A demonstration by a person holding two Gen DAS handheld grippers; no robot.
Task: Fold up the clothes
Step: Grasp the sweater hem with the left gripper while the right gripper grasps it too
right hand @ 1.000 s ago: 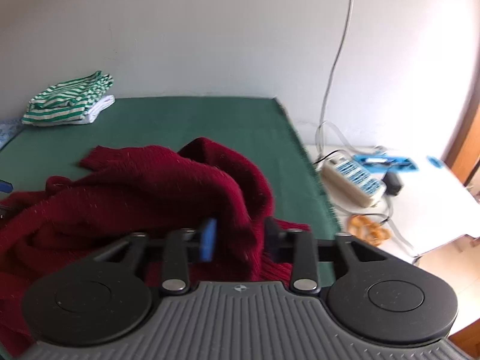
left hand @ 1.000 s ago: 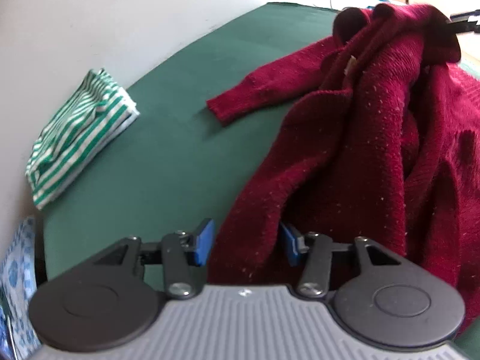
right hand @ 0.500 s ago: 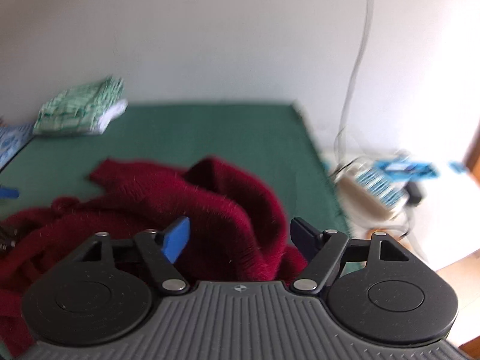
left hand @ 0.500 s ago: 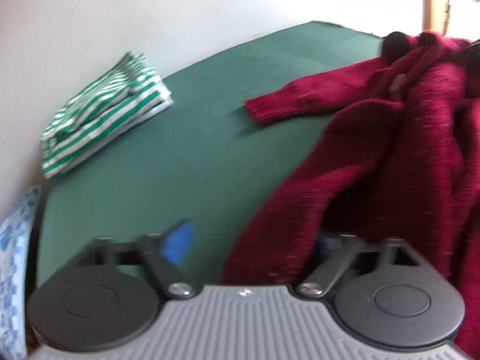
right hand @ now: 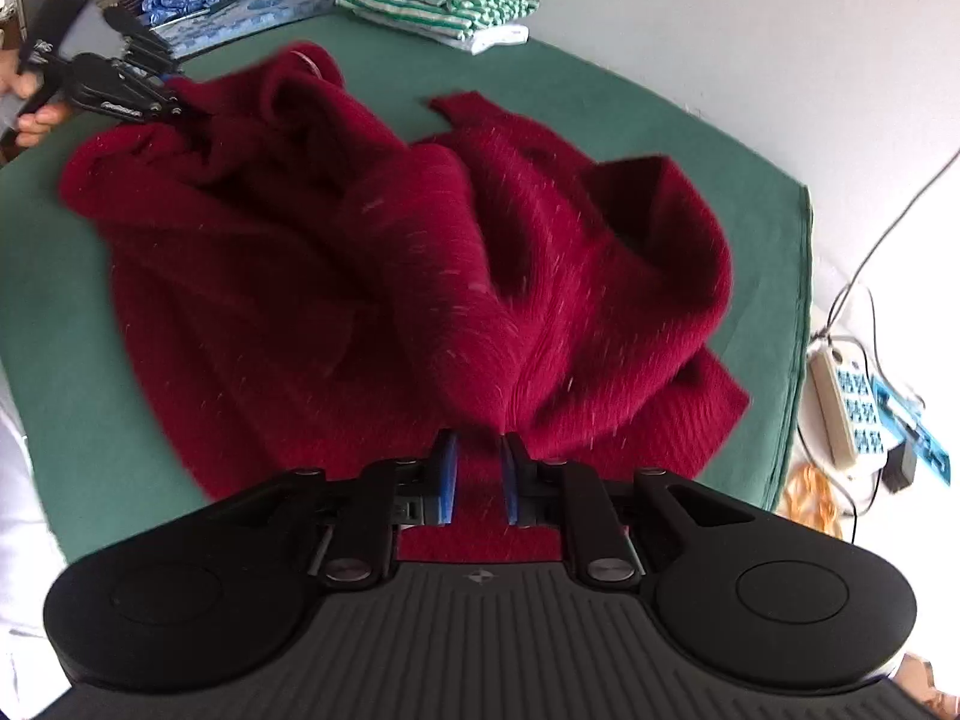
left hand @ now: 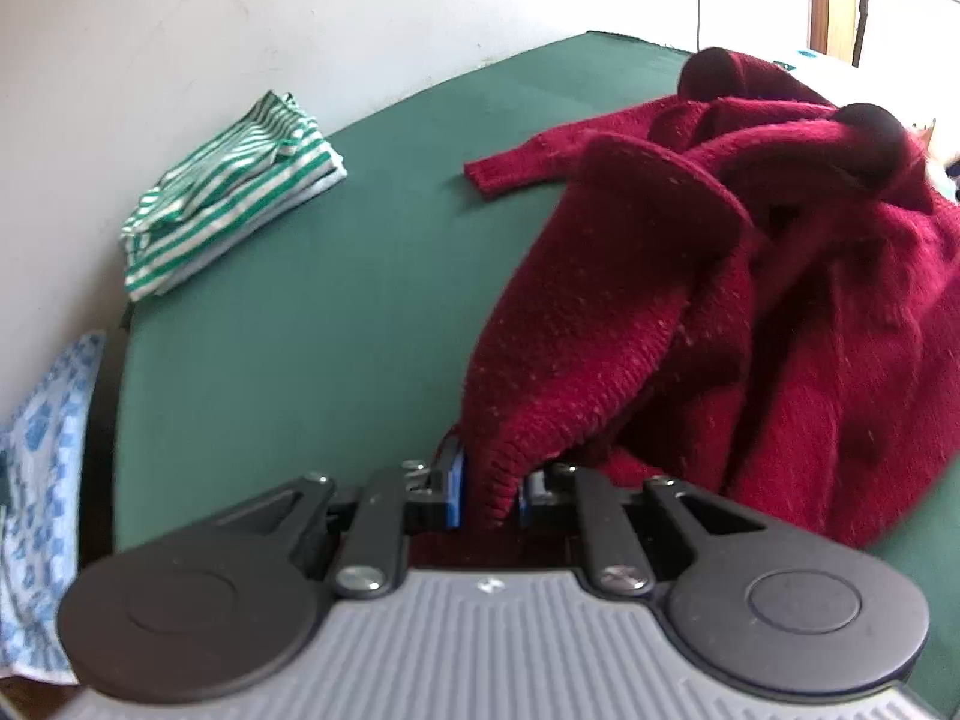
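Both pairs of jaws were clamped on the crumpled dark-red knitted sweater (right hand: 372,252). Those of the left gripper (left hand: 487,495) pinched a ribbed edge of the knit between their blue pads, the fabric rising straight out of them and draping over to their right. Those of the right gripper (right hand: 478,483) stood nearly together with a gathered fold of the same sweater squeezed between them, the cloth fanning out ahead.

From the right wrist view, the sweater lay heaped on the green cloth-covered table (right hand: 630,114), its bulk stretched across the surface from the right gripper's jaws toward the left gripper, which was seen at the far left biting the opposite edge. That stretch between the two grips was its long axis, though the folds hid its true outline. One sleeve (left hand: 516,171) lay flat on the cloth well ahead of the left jaws, its cuff pointing left, away from the heap.

Farther ahead and left of the left jaws, near the wall, sat a folded green-and-white striped garment (left hand: 231,192), well apart from the sweater. A blue-and-white patterned cloth (left hand: 42,480) hung beyond the table edge to the left. Right of the right gripper, off the table, lay a white power strip (right hand: 852,405) with its cables.
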